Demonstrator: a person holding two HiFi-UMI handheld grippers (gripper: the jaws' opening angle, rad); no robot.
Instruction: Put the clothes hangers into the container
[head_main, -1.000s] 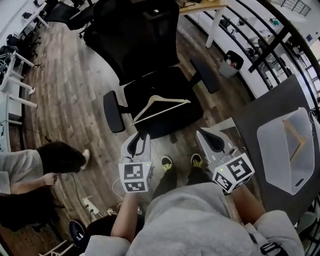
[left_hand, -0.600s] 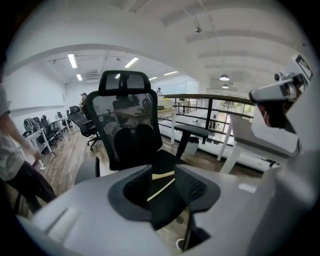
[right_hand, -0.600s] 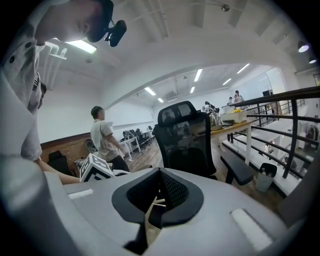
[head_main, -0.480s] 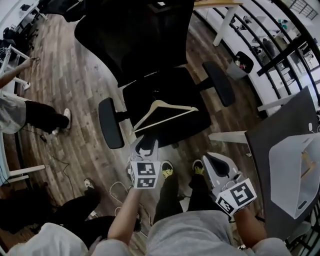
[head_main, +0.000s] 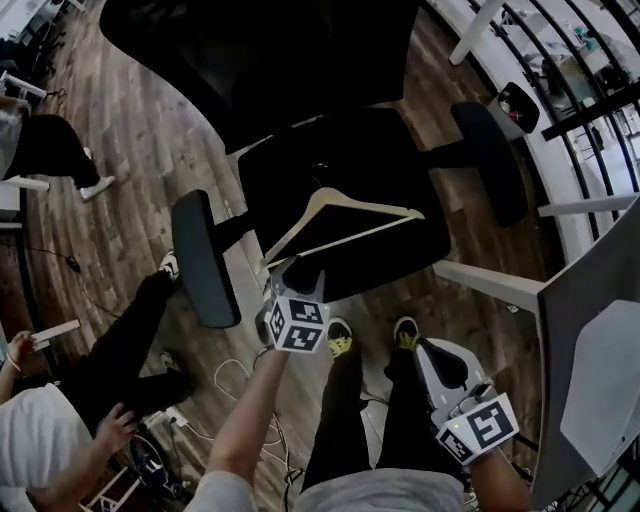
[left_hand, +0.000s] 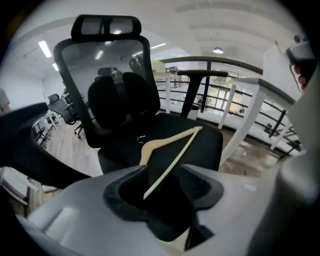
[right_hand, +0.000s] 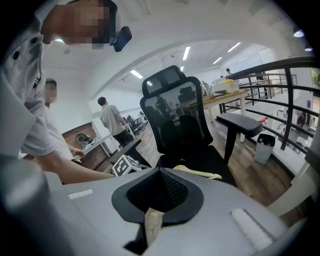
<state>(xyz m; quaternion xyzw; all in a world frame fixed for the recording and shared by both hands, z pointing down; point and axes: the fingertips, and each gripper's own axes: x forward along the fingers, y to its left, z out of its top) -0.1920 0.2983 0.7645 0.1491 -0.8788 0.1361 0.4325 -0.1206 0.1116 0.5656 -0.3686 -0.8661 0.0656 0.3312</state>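
Container (head_main: 605, 390): on the table (head_main: 560, 330) to your right, contents not readable.
Hanger (head_main: 345, 239): lying on chair seat (head_main: 400, 170).
Your left gripper (head_main: 298, 268): jaws just been opening, apart, hanger tip in the gap, ungripped.
Your right gripper (head_main: 425, 346): jaws together, empty.

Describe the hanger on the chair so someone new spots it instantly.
Find the black office chair in the middle of the head view. Flat on its seat lies the clothes hanger: a pale wooden triangle, the only light thing on the dark cushion.
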